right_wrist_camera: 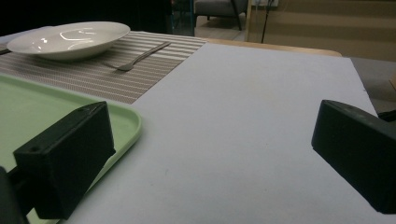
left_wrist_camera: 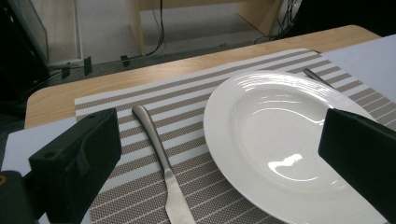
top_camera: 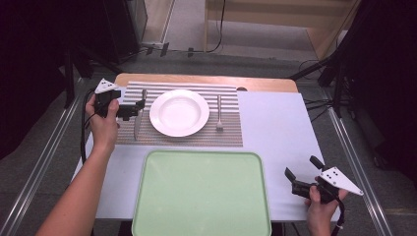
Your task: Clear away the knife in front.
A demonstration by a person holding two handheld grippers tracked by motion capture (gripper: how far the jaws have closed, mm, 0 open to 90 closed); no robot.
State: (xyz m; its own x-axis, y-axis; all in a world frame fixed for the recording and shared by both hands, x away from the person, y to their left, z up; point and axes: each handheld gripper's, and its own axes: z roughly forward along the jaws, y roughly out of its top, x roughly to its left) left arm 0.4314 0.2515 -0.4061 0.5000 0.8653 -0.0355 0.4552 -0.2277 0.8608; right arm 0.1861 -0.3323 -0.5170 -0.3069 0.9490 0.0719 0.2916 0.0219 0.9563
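Green tray [top_camera: 201,194] lies nearest, just in front of the striped placemat [top_camera: 187,135]. On that placemat a white plate [top_camera: 179,112] sits in the middle, a knife [top_camera: 139,115] just left of the plate, a fork [top_camera: 219,113] to its right. Left gripper [top_camera: 134,111], jaws wide apart, hovers over the knife, one jaw either side of it. Right gripper [top_camera: 301,172], jaws also apart and holding nothing, rests well right of the tray.

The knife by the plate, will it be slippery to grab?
Probably. The knife looks like smooth, shiny metal, so the open left gripper might slip on it. It lies flat on the striped placemat, so it likely won't roll and probably stays stiff.
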